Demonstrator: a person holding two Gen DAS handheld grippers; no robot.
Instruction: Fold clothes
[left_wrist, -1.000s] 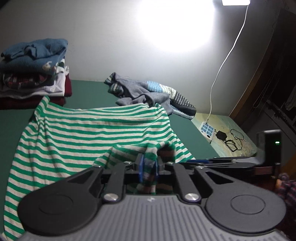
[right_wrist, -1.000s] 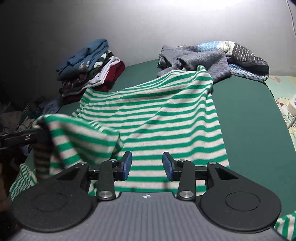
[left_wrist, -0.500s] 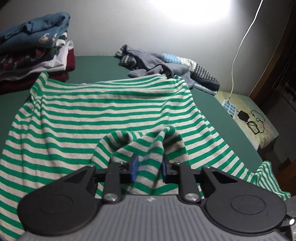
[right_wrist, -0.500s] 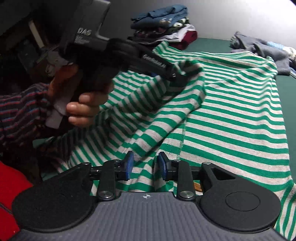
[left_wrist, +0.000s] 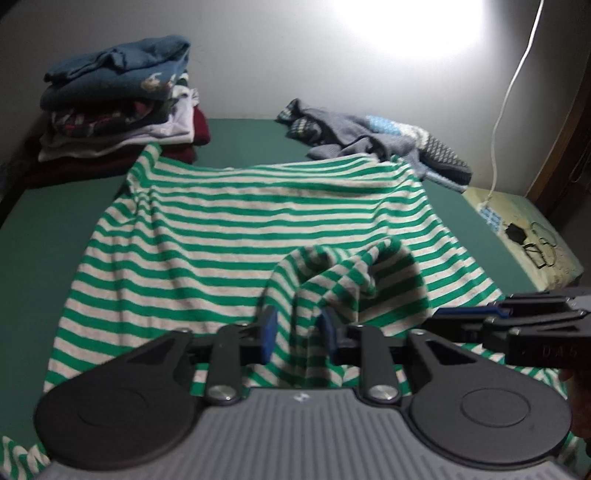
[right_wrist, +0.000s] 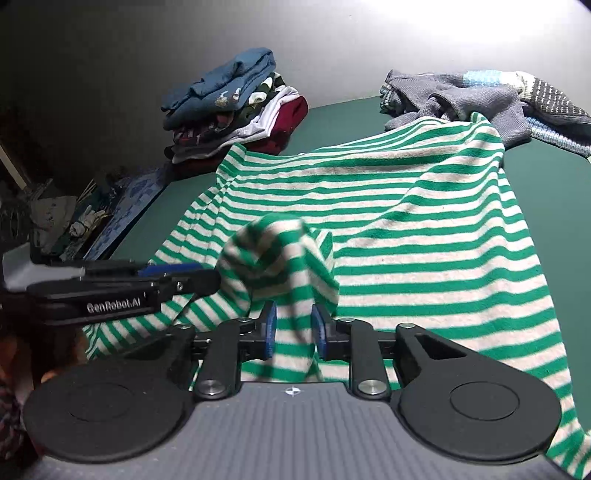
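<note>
A green and white striped shirt (left_wrist: 258, 221) lies spread on the green table (left_wrist: 44, 229); it also shows in the right wrist view (right_wrist: 424, 240). My left gripper (left_wrist: 297, 330) is shut on a bunched fold of the shirt near its front edge. My right gripper (right_wrist: 293, 328) is shut on another raised fold of the same shirt. Each gripper shows in the other's view, the right one at the right edge (left_wrist: 517, 325) and the left one at the left edge (right_wrist: 122, 284). The two stand close side by side.
A stack of folded clothes (left_wrist: 122, 103) stands at the back left. A crumpled grey knit sweater (left_wrist: 376, 144) lies at the back right, touching the shirt's far corner. A white cable (left_wrist: 513, 92) hangs by the wall. A side surface with small items (left_wrist: 528, 236) is right.
My right gripper has closed on a fold of the shirt and lifted it. My left gripper keeps its fold, and the two grippers have come side by side.
</note>
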